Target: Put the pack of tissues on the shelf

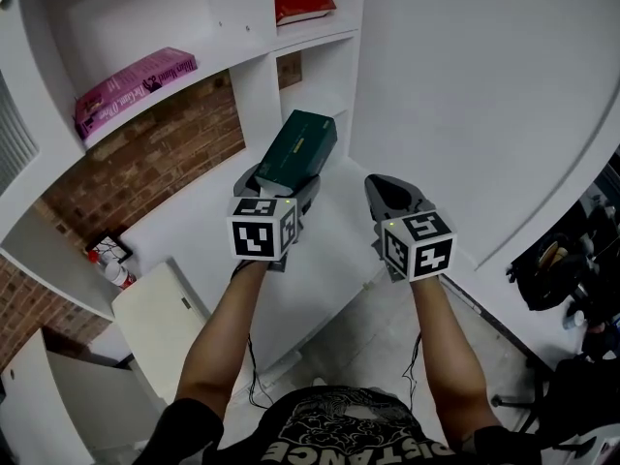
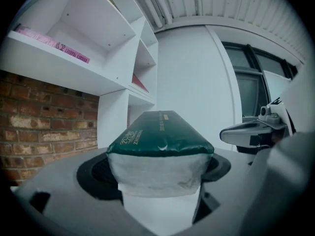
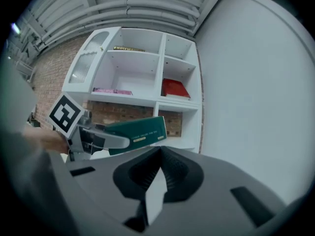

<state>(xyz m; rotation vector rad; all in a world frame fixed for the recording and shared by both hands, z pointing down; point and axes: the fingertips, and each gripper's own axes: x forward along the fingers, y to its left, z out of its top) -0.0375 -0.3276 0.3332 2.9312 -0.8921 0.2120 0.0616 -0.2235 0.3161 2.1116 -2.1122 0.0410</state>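
Two grippers are showing side by side at the centre of the head view. The left gripper (image 1: 281, 184) is clamping the near end of the pack of tissues (image 1: 300, 148), whose long axis is running up and slightly right, its far end pointing toward the white shelf (image 1: 254, 90). The right gripper (image 1: 387, 192) is hovering just right of it, jaws pressed together on nothing.

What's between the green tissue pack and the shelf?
Nothing, only air. In the left gripper view the tissue pack points toward the white shelf with nothing in front.
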